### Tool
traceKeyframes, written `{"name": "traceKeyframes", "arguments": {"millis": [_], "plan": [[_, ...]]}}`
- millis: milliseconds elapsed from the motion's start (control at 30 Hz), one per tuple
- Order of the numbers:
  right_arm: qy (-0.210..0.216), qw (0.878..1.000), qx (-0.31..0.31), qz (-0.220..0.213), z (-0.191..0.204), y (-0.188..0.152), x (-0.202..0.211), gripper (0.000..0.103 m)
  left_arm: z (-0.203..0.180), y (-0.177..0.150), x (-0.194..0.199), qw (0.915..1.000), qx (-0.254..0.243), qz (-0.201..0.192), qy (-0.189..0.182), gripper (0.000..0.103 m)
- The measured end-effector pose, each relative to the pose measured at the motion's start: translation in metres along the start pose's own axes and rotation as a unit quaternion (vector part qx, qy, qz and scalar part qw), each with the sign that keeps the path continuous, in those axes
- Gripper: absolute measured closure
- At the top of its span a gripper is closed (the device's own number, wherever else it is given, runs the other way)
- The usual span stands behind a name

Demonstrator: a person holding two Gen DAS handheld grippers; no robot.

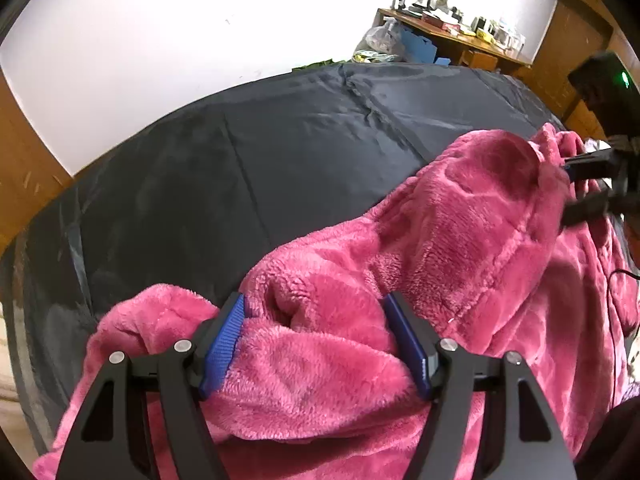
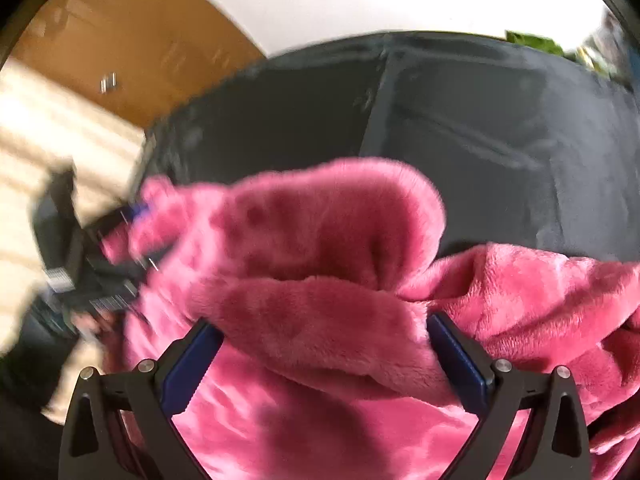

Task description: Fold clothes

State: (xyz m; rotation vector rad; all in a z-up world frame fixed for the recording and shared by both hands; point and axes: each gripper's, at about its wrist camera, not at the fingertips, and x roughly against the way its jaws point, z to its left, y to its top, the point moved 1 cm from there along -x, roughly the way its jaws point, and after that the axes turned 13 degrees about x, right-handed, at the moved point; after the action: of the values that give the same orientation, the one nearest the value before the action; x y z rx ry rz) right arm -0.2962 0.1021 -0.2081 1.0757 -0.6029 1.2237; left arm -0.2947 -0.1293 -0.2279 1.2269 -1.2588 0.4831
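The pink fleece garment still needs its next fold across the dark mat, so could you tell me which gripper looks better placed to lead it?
Probably the left gripper: it holds the pink fleece garment beside open dark mat.

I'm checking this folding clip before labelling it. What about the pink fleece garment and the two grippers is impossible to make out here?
- Garment type: the pink fleece garment is bunched and cut off by the bottom and right edges in both views.
- Left gripper grip: fleece fills the gap and touches both pads; a pinch is unclear.
- Right gripper: the same, and motion blur smears the right wrist view.
- Desk clutter: too small in the left wrist view.
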Motion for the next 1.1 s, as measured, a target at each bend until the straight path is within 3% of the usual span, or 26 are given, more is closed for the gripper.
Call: {"name": "traceKeyframes", "arguments": {"millis": [100, 200, 333, 500, 567, 633, 733, 900, 1100], "plan": [[0.033, 0.997, -0.062, -0.043, -0.016, 0.018, 0.012, 0.000, 0.004, 0.001, -0.002, 0.9999, 0.008, 0.006, -0.013, 0.029], [0.033, 0.991, -0.114, -0.066, -0.033, 0.036, 0.014, 0.000, 0.008, 0.002, -0.004, 0.9995, 0.016, 0.012, -0.026, 0.028], [-0.005, 0.991, -0.132, -0.016, -0.032, 0.050, -0.018, 0.000, 0.012, -0.001, -0.006, 0.9991, 0.019, 0.011, -0.035, 0.027], [-0.031, 0.993, -0.111, 0.027, -0.020, 0.044, -0.042, 0.001, 0.019, -0.004, -0.006, 0.9983, 0.034, 0.007, -0.046, 0.025], [-0.047, 0.994, -0.091, 0.029, -0.013, 0.039, -0.045, 0.008, 0.021, -0.004, -0.006, 0.9980, 0.039, 0.006, -0.049, 0.025], [-0.045, 0.995, -0.082, 0.021, -0.010, 0.039, -0.043, 0.044, 0.020, 0.000, -0.008, 0.9977, 0.045, 0.011, -0.050, 0.025], [-0.043, 0.997, -0.066, 0.003, -0.001, 0.041, -0.037, 0.059, 0.022, 0.006, -0.009, 0.9970, 0.052, 0.020, -0.053, 0.025], [-0.062, 0.997, -0.006, -0.049, 0.029, 0.043, -0.009, 0.067, 0.027, 0.015, -0.006, 0.9945, 0.066, 0.033, -0.074, 0.025], [-0.100, 0.984, 0.089, -0.115, 0.083, 0.040, 0.043, 0.069, 0.036, 0.031, 0.003, 0.9887, 0.090, 0.042, -0.113, 0.024]]}}
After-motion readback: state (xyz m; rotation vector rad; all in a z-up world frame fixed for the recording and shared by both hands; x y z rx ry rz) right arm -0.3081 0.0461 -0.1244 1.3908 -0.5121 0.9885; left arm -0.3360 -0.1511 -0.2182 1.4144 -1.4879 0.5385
